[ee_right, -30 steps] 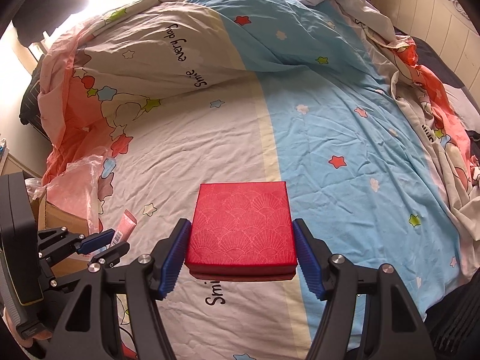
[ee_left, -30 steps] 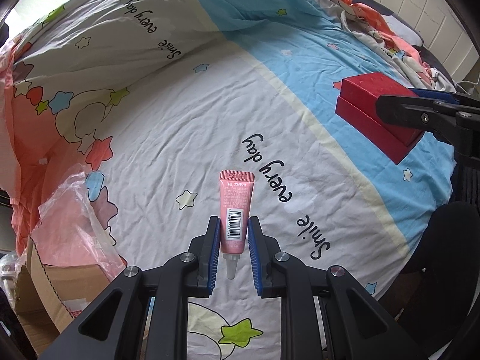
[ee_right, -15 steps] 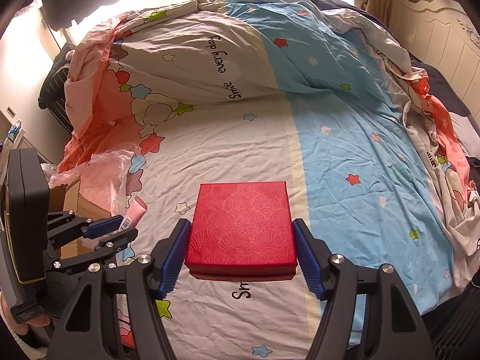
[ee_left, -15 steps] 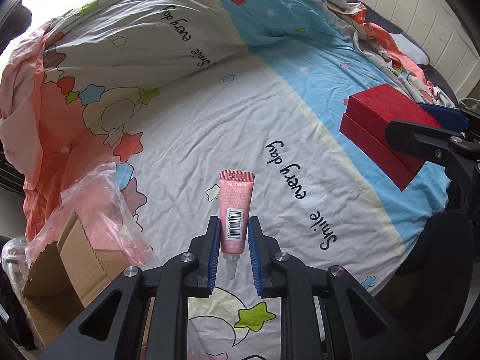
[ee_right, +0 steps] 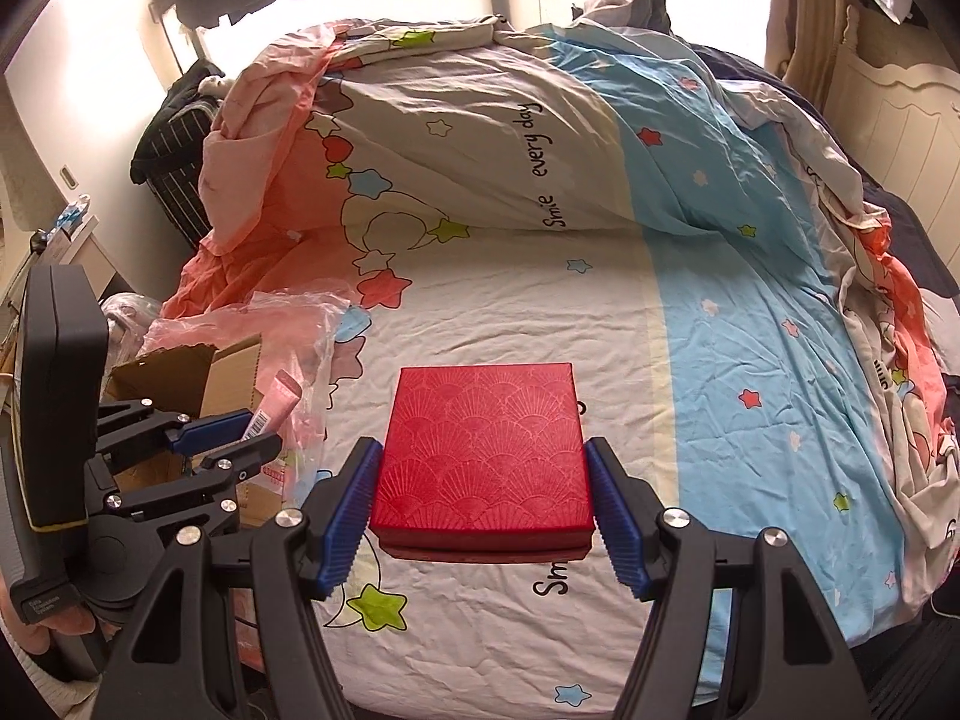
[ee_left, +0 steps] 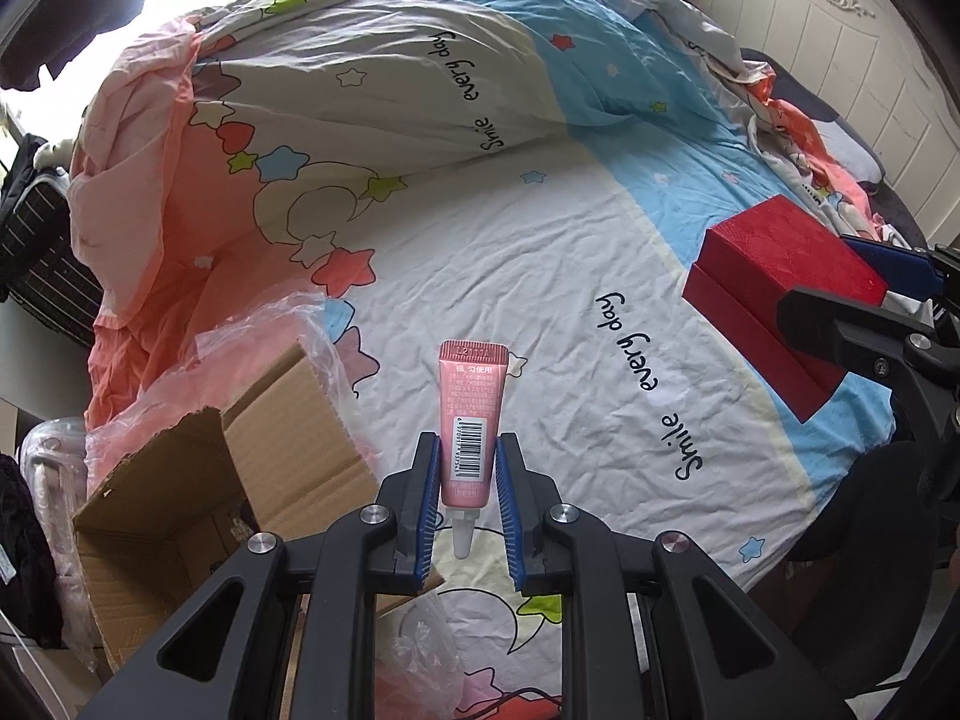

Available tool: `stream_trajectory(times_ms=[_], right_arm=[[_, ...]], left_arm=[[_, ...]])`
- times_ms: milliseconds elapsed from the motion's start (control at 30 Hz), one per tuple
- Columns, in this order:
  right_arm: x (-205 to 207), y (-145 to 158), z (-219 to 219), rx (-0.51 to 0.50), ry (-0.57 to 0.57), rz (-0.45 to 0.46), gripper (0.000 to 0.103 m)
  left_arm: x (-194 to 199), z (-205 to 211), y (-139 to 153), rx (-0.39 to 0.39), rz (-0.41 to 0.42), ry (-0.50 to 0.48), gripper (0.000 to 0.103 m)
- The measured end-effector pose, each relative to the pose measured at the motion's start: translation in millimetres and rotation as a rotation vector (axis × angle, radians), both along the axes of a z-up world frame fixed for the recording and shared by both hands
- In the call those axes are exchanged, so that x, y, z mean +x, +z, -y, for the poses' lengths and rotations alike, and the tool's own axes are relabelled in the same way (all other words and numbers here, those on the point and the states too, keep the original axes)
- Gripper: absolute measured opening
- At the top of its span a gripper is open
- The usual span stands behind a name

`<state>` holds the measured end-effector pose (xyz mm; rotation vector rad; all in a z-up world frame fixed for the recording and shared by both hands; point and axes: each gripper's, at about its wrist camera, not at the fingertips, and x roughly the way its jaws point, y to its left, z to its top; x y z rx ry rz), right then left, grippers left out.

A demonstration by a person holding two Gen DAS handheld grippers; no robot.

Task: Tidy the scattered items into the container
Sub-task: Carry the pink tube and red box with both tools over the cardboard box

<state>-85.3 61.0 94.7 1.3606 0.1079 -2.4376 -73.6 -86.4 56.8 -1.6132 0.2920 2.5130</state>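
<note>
Now holding a pink tube (ee_left: 472, 427) tight in the left tool (ee_left: 468, 483), just beside the cardboard box (ee_left: 198, 480); squeezing a red box (ee_right: 483, 450) in the right tool (ee_right: 483, 504), up over the bed (ee_right: 540, 330)

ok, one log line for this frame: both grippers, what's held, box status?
left gripper: shut on pink tube | right gripper: shut on red box | cardboard box: open, nothing dropped in yet
</note>
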Motion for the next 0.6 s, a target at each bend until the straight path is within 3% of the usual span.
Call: stream_trajectory(times_ms=[600], right_arm=[[35,13,93,0.007,0.169,-0.032,0.064]], left_arm=[[43,91,19,0.035,-0.032,0.176,0.019]])
